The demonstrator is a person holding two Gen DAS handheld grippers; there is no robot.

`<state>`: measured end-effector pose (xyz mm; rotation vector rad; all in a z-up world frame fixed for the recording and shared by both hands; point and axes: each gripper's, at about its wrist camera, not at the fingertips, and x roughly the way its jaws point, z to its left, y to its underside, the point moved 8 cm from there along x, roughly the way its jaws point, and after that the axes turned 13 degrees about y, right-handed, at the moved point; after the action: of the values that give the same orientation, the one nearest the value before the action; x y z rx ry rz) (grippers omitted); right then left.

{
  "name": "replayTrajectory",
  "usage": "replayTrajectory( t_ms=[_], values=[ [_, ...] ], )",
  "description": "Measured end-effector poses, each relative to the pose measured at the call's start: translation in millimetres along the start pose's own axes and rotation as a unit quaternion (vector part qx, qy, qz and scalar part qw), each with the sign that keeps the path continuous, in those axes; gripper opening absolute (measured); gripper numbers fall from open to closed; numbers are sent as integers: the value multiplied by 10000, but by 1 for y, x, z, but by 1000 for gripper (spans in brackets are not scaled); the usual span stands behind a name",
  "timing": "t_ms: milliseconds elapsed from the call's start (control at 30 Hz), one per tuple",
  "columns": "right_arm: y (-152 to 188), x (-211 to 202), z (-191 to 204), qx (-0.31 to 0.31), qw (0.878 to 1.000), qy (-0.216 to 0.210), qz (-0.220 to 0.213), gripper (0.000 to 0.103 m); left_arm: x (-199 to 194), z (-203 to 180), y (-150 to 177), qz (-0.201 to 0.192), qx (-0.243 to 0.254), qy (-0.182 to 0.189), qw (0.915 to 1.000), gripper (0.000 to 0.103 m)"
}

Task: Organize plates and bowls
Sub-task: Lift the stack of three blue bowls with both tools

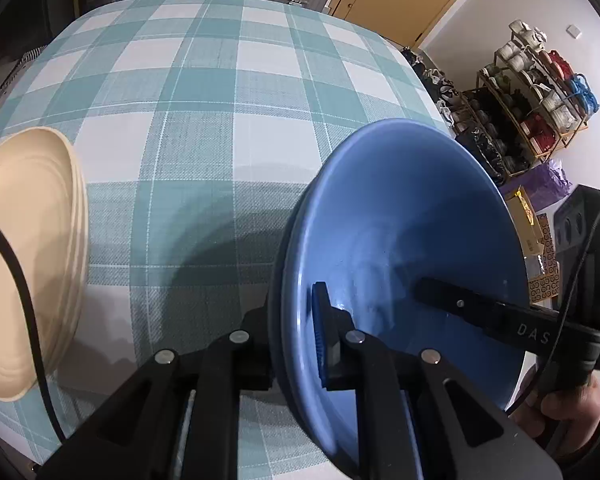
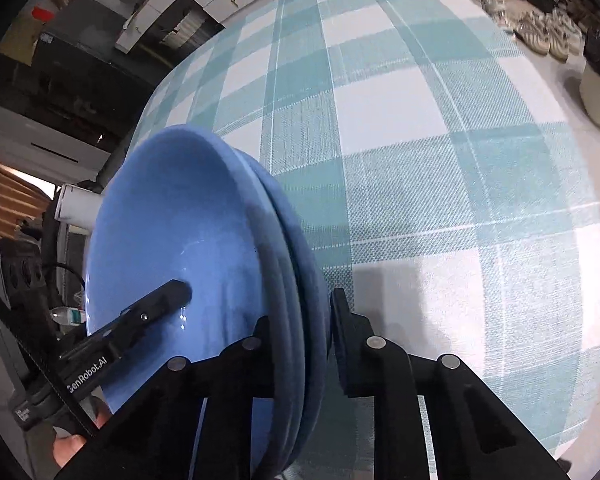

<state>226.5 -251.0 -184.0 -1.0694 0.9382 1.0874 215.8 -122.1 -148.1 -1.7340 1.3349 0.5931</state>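
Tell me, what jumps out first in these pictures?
The blue bowls, stacked, with both grippers on their rim: the left gripper clamps one side, the right gripper straddles the other. Under them spreads a teal checked tablecloth, and cream plates lie at its left edge.

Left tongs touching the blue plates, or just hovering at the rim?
Touching. The left wrist view shows the left tongs closed across the rim of the blue plates, one finger pad flat against the inner face with no gap.
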Motion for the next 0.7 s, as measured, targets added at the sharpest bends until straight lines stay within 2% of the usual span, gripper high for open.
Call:
replayTrajectory(
  t_ms=[267,467,700],
  values=[
    [-2,5,3,42,9998,-38,164,21,-1,1,2,3,78,-141,9999,12],
    [1,-6,5,119,9996,-260,33,20,-11,-1,0,-137,111,-123,9998,12],
    [0,-15,11,96,9997,-206,70,20,-20,0,0,-171,95,-147,9997,12]
  ],
)
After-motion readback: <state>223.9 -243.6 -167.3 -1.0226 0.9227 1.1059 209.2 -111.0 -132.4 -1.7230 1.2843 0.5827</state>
